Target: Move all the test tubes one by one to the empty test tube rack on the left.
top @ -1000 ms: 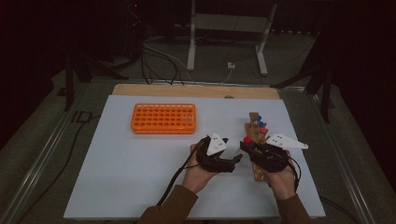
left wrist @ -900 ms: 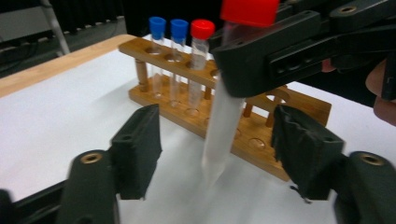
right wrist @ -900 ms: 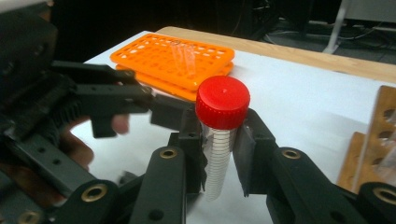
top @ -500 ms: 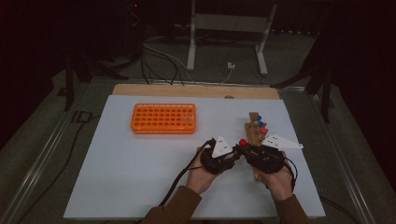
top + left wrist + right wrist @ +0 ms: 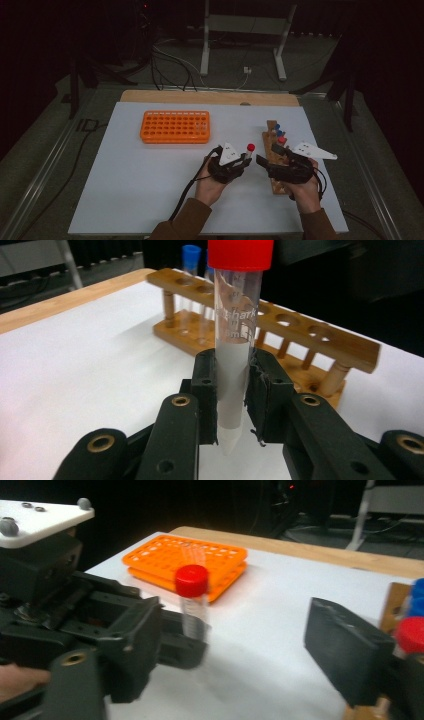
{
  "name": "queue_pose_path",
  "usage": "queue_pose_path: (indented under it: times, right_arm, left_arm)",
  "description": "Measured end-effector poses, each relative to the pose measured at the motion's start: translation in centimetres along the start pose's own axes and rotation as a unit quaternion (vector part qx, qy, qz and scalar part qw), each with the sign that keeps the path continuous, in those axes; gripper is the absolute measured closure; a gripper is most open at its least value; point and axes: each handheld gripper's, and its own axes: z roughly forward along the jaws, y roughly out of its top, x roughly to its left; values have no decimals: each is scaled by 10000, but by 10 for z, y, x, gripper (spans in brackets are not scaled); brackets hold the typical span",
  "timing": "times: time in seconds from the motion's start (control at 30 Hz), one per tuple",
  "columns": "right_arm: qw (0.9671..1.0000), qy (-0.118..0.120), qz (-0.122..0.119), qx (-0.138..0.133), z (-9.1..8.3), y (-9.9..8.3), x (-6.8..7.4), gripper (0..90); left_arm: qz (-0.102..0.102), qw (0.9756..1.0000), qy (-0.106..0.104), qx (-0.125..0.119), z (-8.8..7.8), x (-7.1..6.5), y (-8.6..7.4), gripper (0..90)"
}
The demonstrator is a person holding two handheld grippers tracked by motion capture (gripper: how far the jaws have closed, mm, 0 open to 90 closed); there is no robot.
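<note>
While the left tool [image 5: 232, 390] clamps its pads on the red-capped tube [image 5: 235, 340], holding it upright above the white bench [image 5: 150, 190], the right tool [image 5: 240, 645] has just been opening and stands wide apart, nothing between its jaws. From the tube, the wooden rack [image 5: 272, 150] sits at three o'clock and the orange rack [image 5: 175, 126] at ten.

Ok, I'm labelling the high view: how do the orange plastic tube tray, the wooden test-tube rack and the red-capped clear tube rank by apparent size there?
1. Orange plastic tube tray, largest.
2. Wooden test-tube rack; hands cover part of it, so its full extent is unsure.
3. Red-capped clear tube, clearly smallest.
</note>
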Motion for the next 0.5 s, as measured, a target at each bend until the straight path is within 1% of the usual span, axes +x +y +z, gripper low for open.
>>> queue_pose_path:
  times: [0.07, 0.13, 0.3, 0.37, 0.5]
  right_arm:
    - [9999, -102, -42, -36, -2, -1, -3, 149]
    - [9997, -228, -79, -56, -4, -2, -5, 121]
    - [9992, -381, -48, -59, -7, -5, -12, 26]
    - [9989, -465, -38, -50, -8, -6, -14, 0]
    - [9981, -610, 7, -64, -10, -7, -16, 0]
  left_arm:
    - [-25, 10000, 69, -24, -4, 4, -1, 761]
    - [-54, 9999, 141, -62, -8, 8, -1, 761]
    - [-163, 9991, 336, -190, -20, 21, -2, 760]
    - [-196, 9986, 434, -217, -25, 26, -3, 760]
    - [-275, 9972, 629, -286, -35, 37, -5, 760]
